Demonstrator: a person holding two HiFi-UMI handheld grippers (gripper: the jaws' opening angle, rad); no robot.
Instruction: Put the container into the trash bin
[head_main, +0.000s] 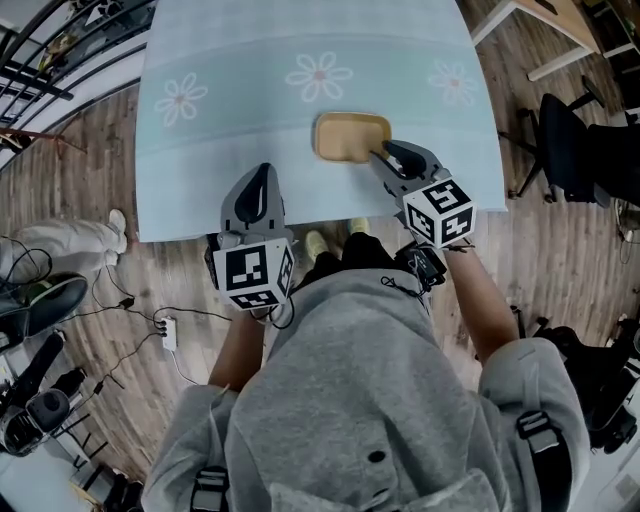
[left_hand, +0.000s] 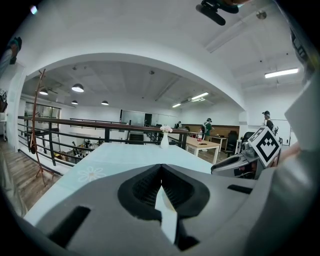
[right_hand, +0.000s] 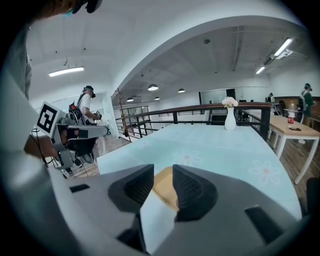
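Head view: the table, under a pale blue cloth printed with daisies, stands on a wooden floor. The container, a shallow tan tray, lies flat on the cloth close to the near edge, right of centre. The right gripper reaches in from the near right, its tips at the container's near right corner; contact cannot be confirmed from here. The left gripper is over the near edge of the table, well apart from the container, with nothing beneath its tips but cloth. A dark office chair stands at the far right, and a white power strip lies on the floor at the left.

Left gripper view: the left gripper has its jaws brought together, tips meeting, nothing between them. Beyond them runs bare table cloth, and a white vase of flowers stands at the far end. The right gripper shows at the right, its marker cube raised.

Right gripper view: the right gripper has its jaws set wide. The container shows tan in the gap between the ribbed pads, low and just ahead; neither pad presses on it. The left gripper is at the far left and the vase at the far end
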